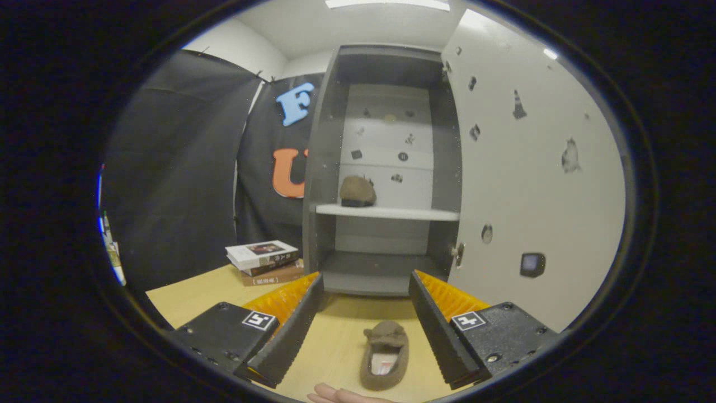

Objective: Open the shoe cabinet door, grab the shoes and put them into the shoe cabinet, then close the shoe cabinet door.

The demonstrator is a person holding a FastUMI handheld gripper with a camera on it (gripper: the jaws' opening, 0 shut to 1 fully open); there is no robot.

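While books (263, 262) flank the cabinet (386, 168), the hand-held gripper (366, 285) gapes empty above a slipper (385, 354).

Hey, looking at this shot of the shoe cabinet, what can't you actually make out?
- Book titles beside the cabinet: too small.
- Shelf shoe: far side faces away.
- Stickers on the door: too small.
- Slipper between the open tool fingers: heel cut off beside a hand.
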